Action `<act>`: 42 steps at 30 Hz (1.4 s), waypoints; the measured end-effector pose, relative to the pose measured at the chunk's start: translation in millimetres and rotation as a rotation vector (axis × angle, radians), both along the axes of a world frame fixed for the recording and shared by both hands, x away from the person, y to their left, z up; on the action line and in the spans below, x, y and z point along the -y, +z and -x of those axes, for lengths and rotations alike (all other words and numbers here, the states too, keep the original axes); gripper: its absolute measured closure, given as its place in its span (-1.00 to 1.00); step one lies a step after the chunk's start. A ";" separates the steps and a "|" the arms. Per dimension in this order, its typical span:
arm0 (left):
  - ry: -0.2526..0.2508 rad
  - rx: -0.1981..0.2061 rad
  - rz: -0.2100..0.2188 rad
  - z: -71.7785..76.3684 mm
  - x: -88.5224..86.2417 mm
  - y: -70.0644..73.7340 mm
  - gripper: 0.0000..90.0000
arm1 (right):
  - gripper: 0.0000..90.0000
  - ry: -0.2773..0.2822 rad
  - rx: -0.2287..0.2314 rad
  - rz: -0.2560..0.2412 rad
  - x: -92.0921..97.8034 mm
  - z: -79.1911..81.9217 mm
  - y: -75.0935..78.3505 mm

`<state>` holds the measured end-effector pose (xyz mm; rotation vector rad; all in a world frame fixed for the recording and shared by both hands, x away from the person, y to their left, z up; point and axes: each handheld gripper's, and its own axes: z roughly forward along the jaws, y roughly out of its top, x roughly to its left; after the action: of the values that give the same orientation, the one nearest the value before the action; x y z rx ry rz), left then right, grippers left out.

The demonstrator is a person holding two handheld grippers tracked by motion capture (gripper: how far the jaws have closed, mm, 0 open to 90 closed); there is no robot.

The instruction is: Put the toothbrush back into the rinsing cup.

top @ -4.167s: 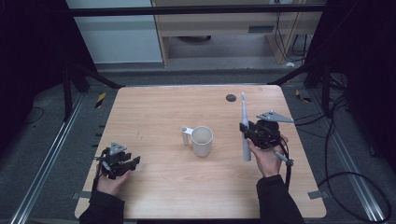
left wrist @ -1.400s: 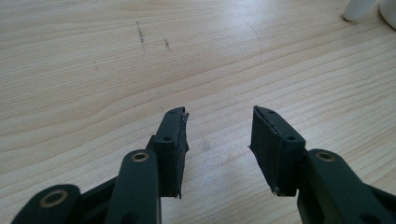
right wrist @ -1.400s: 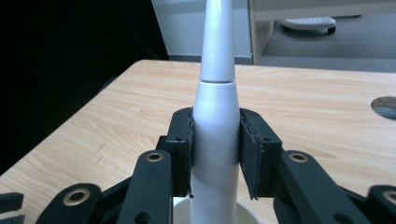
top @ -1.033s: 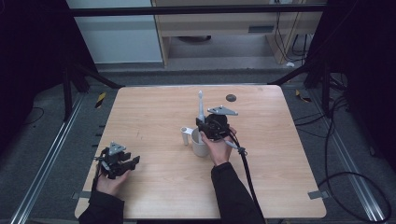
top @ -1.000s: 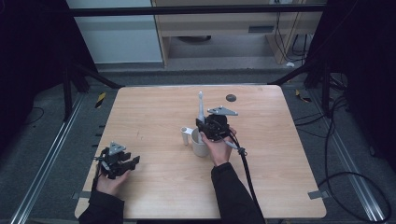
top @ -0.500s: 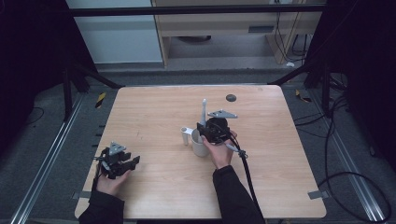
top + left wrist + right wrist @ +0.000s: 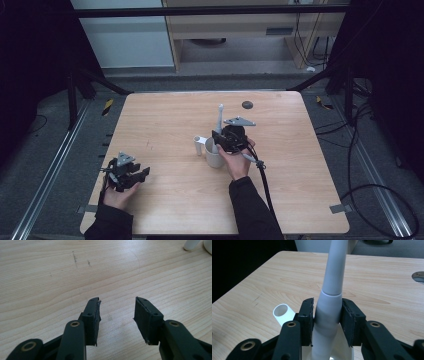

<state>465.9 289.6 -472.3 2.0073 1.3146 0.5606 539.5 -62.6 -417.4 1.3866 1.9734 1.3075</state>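
Observation:
A white mug (image 7: 212, 156) stands near the middle of the wooden table (image 7: 165, 120), its handle (image 7: 198, 142) pointing left. My right gripper (image 7: 218, 140) is right over the mug, shut on a long white-grey stick-shaped tool (image 7: 219, 117). The tool stands nearly upright, with its lower end inside the mug. In the right gripper view the black pads (image 7: 307, 315) clamp the tool (image 7: 335, 265) above the mug's rim (image 7: 345, 353). My left gripper (image 7: 131, 175) rests open at the table's front left. Bare wood lies between the fingertips of the left gripper (image 7: 117, 307).
A small dark round disc (image 7: 247, 104) lies near the table's far edge, right of centre, and shows as the disc (image 7: 419, 277) at the right edge of the right gripper view. The right gripper's cable (image 7: 262, 175) trails toward the front edge.
My right gripper carried the tool left from beside the mug to above it and lowered its end into the mug. Over the last second it drifted slightly right. The left gripper stayed still.

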 end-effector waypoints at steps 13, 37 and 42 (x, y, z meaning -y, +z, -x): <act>0.002 -0.001 0.004 0.3 -0.4 0.3 0.20 | -0.18 0.021 0.009 -0.007 20.7 17.8 11.1; 0.006 0.000 0.005 0.5 -0.1 -0.5 0.17 | -0.46 0.023 0.018 0.043 106.5 77.0 6.7; 0.004 0.001 0.009 0.5 -0.6 -0.3 0.15 | -0.48 -0.014 -0.022 0.099 128.2 83.6 -14.3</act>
<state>465.4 290.2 -472.6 1.9972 1.3190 0.5561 455.9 -190.8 -431.7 1.3711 2.0111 1.1770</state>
